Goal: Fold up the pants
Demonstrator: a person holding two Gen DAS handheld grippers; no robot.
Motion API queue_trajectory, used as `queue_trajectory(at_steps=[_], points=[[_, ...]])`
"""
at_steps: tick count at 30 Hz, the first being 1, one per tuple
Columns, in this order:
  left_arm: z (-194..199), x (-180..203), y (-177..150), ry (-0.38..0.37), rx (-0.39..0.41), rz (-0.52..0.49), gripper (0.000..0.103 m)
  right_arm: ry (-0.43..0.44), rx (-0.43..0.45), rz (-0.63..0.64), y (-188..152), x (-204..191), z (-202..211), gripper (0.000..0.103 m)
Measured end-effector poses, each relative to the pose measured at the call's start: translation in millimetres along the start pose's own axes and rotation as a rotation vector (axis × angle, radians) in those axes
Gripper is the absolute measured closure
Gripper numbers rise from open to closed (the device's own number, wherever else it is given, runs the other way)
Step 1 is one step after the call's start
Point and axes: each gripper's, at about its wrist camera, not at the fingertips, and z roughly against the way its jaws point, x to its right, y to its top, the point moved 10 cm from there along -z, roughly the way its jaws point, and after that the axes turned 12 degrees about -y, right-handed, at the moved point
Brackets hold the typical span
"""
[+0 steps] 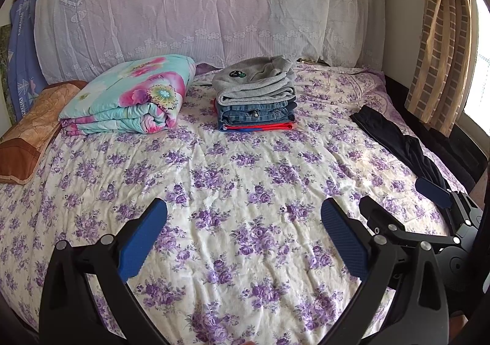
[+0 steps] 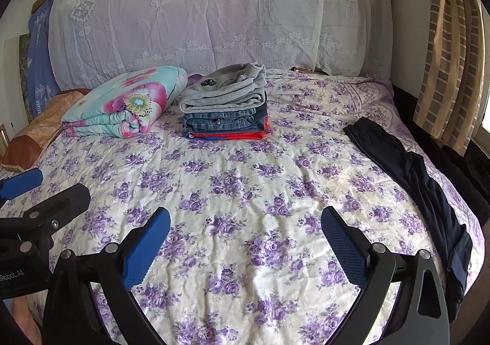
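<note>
A pair of dark navy pants (image 2: 413, 179) lies stretched out, unfolded, along the right side of the bed; it also shows in the left wrist view (image 1: 398, 142). My left gripper (image 1: 243, 216) is open and empty above the near middle of the bed. My right gripper (image 2: 245, 222) is open and empty, side by side with the left one, left of the pants. The right gripper also shows at the right edge of the left wrist view (image 1: 398, 201). The left gripper's fingers (image 2: 21, 182) show at the left edge of the right wrist view.
A stack of folded clothes (image 1: 255, 93), grey on top, jeans and red below, sits at the back middle of the bed (image 1: 245, 176). A folded floral quilt (image 1: 131, 96) and a brown pillow (image 1: 30, 130) lie at the back left. A curtain (image 1: 441, 38) hangs at right.
</note>
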Motion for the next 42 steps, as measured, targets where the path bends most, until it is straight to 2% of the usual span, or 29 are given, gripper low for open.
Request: queue_trajectory(at_steps=[42], points=[[1.6,2.3,-3.3,0.008,0.002,0.000,0.005,0.009,-0.001,0.011,1.5,-2.2,-0.8,0.004]])
